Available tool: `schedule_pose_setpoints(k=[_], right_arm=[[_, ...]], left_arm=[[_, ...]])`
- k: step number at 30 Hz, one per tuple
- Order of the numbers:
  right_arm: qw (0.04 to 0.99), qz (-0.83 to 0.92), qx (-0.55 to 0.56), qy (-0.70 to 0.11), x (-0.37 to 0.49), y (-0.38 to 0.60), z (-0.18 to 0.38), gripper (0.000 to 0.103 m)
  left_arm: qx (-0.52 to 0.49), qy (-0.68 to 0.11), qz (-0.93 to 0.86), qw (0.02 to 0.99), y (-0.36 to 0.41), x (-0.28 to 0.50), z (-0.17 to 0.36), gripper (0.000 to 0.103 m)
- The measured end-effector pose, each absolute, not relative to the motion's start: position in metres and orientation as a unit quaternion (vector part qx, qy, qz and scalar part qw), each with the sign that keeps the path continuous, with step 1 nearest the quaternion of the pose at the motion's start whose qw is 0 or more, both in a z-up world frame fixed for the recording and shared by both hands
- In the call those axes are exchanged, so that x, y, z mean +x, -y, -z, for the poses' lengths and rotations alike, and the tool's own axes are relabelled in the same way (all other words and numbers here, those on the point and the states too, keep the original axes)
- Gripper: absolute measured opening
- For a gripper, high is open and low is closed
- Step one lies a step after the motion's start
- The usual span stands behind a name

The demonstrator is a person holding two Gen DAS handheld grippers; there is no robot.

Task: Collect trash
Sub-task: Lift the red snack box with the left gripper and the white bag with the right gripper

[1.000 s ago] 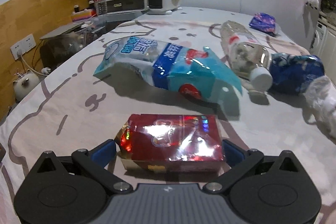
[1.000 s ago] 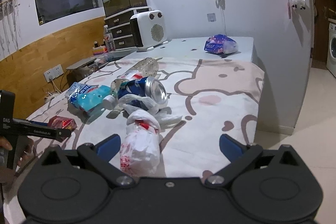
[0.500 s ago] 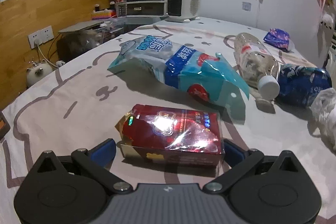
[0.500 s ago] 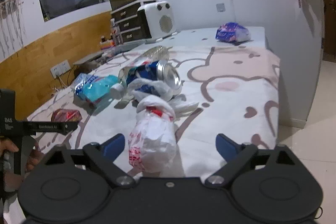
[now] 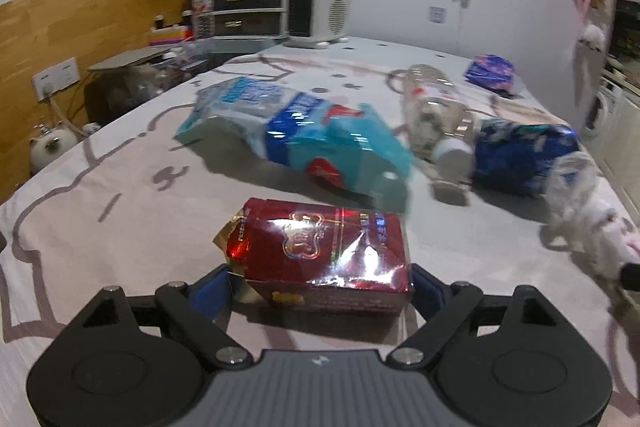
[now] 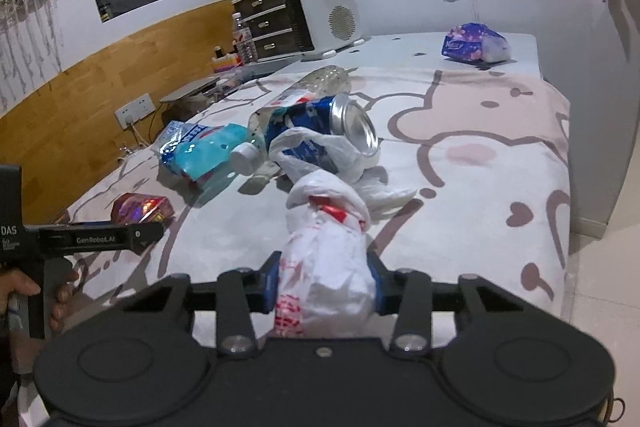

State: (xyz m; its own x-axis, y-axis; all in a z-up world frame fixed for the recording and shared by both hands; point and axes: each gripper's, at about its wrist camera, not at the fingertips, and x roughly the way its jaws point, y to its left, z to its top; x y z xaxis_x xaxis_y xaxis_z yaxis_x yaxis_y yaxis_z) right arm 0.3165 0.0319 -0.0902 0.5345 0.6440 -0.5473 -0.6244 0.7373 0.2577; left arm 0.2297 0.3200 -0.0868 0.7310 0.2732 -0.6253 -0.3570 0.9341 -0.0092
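My left gripper is shut on a shiny red cigarette pack, which rests on the pink sheet; the pack also shows in the right wrist view. My right gripper is shut on a knotted white plastic bag with red print. Behind lie a blue snack pouch, a clear plastic bottle with a white cap, and a crushed blue can under a loose white bag.
A purple tissue pack lies at the far right of the bed. A white heater and drawers stand at the back. The bed's right edge drops to the tiled floor.
My right gripper moved forward and closed on the white bag. My left gripper closed on the red pack and the view shifted slightly.
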Motion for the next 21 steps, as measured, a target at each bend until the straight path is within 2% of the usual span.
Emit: schedule_pose_setpoints(k=[21], right_arm=[[0.892, -0.357, 0.005, -0.277, 0.282, 0.025, 0.053, 0.039]], left_arm=[[-0.066, -0.289, -0.119, 0.948, -0.215, 0.201, 0.035, 0.090]])
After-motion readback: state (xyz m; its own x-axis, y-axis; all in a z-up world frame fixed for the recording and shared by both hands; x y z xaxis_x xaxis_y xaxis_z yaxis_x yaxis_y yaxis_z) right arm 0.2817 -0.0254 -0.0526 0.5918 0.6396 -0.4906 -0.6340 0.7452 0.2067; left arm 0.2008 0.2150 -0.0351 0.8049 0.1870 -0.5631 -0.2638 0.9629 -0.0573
